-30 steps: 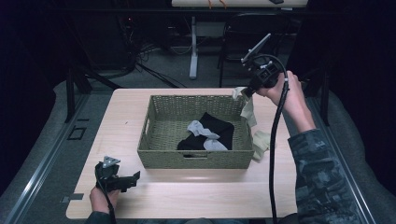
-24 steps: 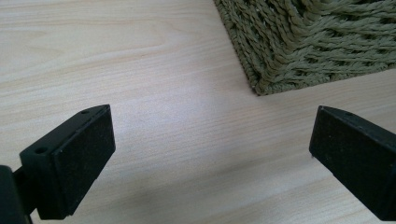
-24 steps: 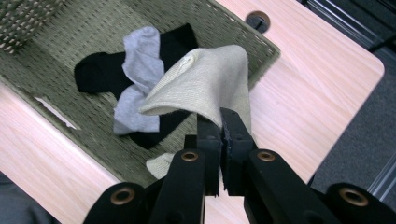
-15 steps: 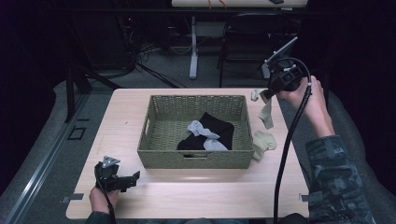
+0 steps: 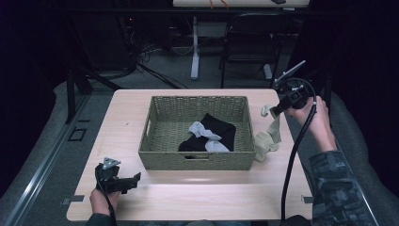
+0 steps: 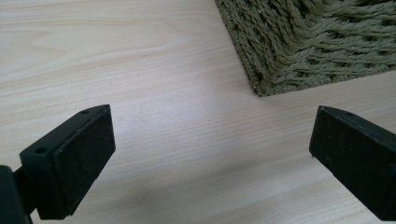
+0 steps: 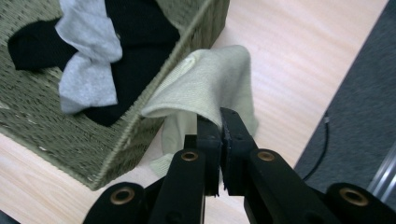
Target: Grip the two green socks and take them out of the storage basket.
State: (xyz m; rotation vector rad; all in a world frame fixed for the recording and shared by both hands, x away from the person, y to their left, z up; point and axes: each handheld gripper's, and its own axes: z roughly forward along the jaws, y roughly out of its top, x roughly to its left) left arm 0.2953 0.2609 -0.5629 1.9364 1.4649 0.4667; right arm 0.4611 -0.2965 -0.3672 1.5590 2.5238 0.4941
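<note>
A pale cream sock [image 5: 270,133] [image 7: 210,88] hangs beside the right wall of the woven basket [image 5: 155,155], its foot resting on the table. My right gripper [image 5: 269,111] [image 7: 219,122] is shut on the sock's top end, held above the table's right side. Inside the basket lie a black garment [image 5: 219,129] [image 7: 135,28] and a light grey sock [image 5: 203,134] [image 7: 88,60]. My left gripper [image 5: 136,179] [image 6: 210,154] rests low at the table's front left, open, with bare wood between its fingers [image 6: 70,163]. The basket's near corner [image 6: 299,46] lies ahead of it.
The wooden table [image 5: 197,197] has bare room in front of the basket and along its left side. A dark chair [image 5: 249,52] and a desk leg [image 5: 194,52] stand on the grey floor behind. A black cable [image 5: 294,160] trails from my right gripper.
My right gripper has swung from over the basket's right rim outward to the right and lower, carrying the cream sock, whose foot now lies beside the basket. The left gripper has stayed put.
</note>
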